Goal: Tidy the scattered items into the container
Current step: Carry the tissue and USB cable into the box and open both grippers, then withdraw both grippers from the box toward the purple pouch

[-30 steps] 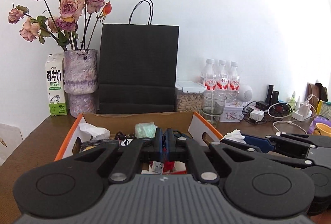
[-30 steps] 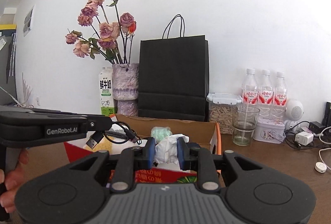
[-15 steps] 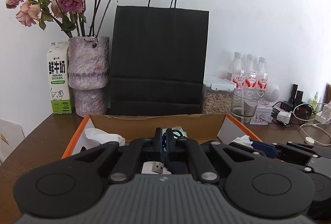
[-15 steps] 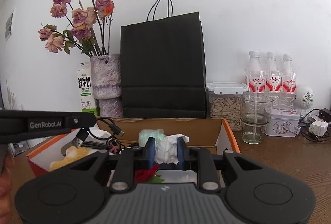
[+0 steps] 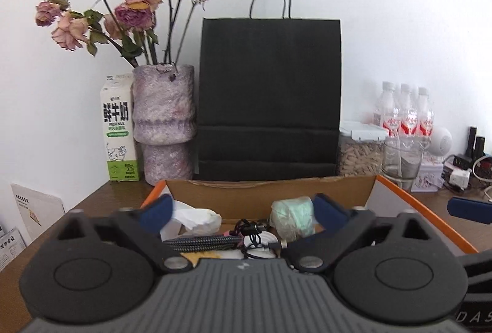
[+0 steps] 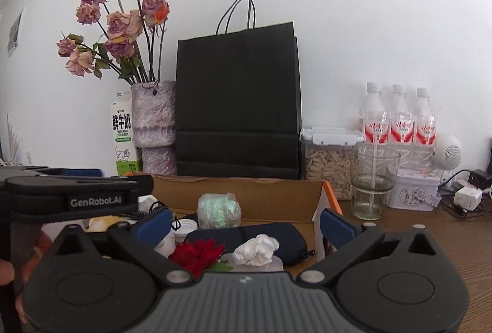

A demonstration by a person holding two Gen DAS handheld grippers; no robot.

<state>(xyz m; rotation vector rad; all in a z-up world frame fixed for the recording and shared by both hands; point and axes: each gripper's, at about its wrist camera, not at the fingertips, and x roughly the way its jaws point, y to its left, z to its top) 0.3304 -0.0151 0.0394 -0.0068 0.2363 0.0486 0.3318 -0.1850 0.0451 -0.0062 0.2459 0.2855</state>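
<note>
Here both grippers hang over the box [image 6: 246, 194], the cardboard container with orange flaps, and both have just been opening. The left gripper [image 5: 241, 211] stands spread wide with nothing pinched; the braided cable [image 5: 203, 240] lies loose in the box below its pads. The right gripper [image 6: 246, 224] is likewise released, and the tissue [image 6: 256, 250] sits free on a clear packet between and below its fingers. Handling, as a judgement: the tissue is near weightless and crushes to any shape, so a pinch anywhere on the wad will do, though it may cling to a pad on release. The cable is limp and springy; take it at the bundled middle, not a plug end, or loops trail over the rim. Also in the box are a dark pouch [image 6: 246, 237], a red flower [image 6: 196, 254] and a pale green roll [image 6: 219, 210], all soft and light. Whether anything is left scattered on the table is hard to tell; the gripper bodies hide the near surface.
</note>
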